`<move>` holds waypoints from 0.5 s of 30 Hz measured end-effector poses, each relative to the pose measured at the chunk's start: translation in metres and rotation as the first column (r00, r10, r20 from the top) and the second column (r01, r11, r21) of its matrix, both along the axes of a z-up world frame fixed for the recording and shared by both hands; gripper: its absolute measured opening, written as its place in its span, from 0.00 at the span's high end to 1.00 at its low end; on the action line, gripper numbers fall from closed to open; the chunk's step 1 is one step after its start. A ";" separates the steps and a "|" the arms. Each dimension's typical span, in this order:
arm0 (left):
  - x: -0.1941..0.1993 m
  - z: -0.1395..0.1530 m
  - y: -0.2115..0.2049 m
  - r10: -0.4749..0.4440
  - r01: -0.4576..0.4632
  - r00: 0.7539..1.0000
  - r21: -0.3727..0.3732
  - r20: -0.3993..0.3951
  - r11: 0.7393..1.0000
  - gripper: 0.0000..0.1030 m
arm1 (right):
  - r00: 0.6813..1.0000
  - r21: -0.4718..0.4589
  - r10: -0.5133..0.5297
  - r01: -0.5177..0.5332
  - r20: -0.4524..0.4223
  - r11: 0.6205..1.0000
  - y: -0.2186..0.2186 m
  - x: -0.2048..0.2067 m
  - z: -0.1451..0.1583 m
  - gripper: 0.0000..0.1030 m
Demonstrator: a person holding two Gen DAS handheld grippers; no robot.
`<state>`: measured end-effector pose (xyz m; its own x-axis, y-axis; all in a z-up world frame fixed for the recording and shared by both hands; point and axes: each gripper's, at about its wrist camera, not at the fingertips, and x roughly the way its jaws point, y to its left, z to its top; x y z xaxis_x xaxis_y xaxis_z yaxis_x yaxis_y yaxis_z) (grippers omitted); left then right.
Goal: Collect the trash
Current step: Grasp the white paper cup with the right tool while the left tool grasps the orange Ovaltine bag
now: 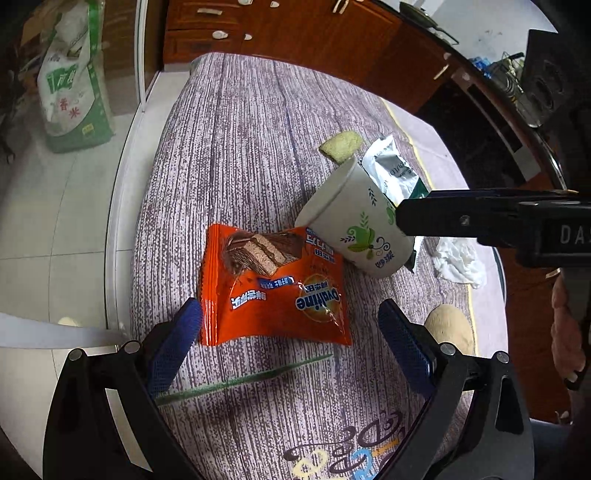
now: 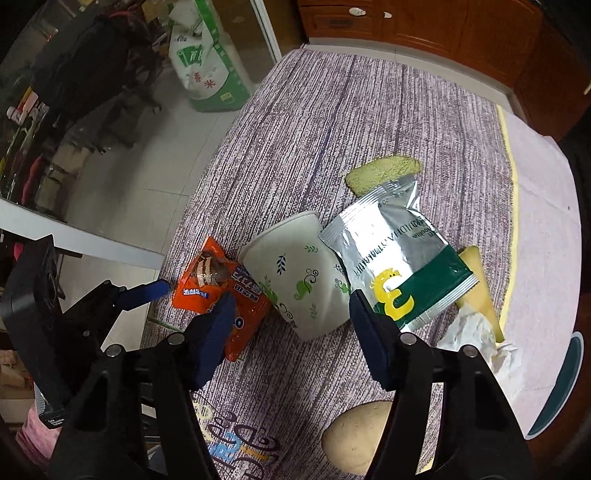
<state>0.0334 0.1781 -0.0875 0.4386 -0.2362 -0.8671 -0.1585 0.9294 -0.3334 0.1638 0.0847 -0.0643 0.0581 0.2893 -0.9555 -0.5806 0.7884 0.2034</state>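
Observation:
An orange Ovaltine wrapper (image 1: 273,288) lies flat on the purple tablecloth (image 1: 240,147). My left gripper (image 1: 290,325) is open just in front of it, its blue pads either side of the wrapper's near edge. A white paper cup (image 1: 354,225) lies on its side behind the wrapper. My right gripper (image 2: 291,314) is open, its pads either side of the cup (image 2: 295,273). A silver and green foil packet (image 2: 395,254) leans against the cup. A crumpled white tissue (image 2: 476,339) lies to the right.
A green cake slice (image 2: 384,173) lies beyond the packet, a yellow wedge (image 2: 476,280) beside the tissue, and a potato (image 2: 354,439) near the front. The table's left edge (image 1: 125,229) drops to tiled floor. A rice sack (image 1: 70,85) and wooden cabinets (image 1: 295,33) stand beyond.

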 end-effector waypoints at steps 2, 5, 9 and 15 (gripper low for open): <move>0.001 -0.002 0.000 0.004 -0.004 1.000 -0.001 0.000 1.000 0.07 | 1.000 -0.005 0.009 -0.009 -0.007 1.000 0.003 0.001 -0.005 0.40; 0.002 -0.007 0.001 0.007 -0.007 1.000 -0.019 -0.008 1.000 0.07 | 1.000 -0.018 0.022 -0.023 -0.017 1.000 0.009 0.002 -0.012 0.40; 0.003 -0.016 -0.001 0.001 -0.002 1.000 -0.023 -0.028 1.000 0.07 | 0.999 -0.029 0.031 -0.031 -0.016 0.999 0.014 0.004 -0.023 0.38; 0.003 -0.022 0.000 0.007 -0.008 0.999 -0.026 -0.041 1.000 0.07 | 0.999 -0.037 0.042 -0.042 -0.007 0.998 0.022 0.010 -0.031 0.28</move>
<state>0.0368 0.1783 -0.1098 0.4045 -0.2558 -0.8780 -0.1795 0.9192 -0.3505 0.1735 0.1062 -0.0955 0.0405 0.2553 -0.9660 -0.6124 0.7703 0.1779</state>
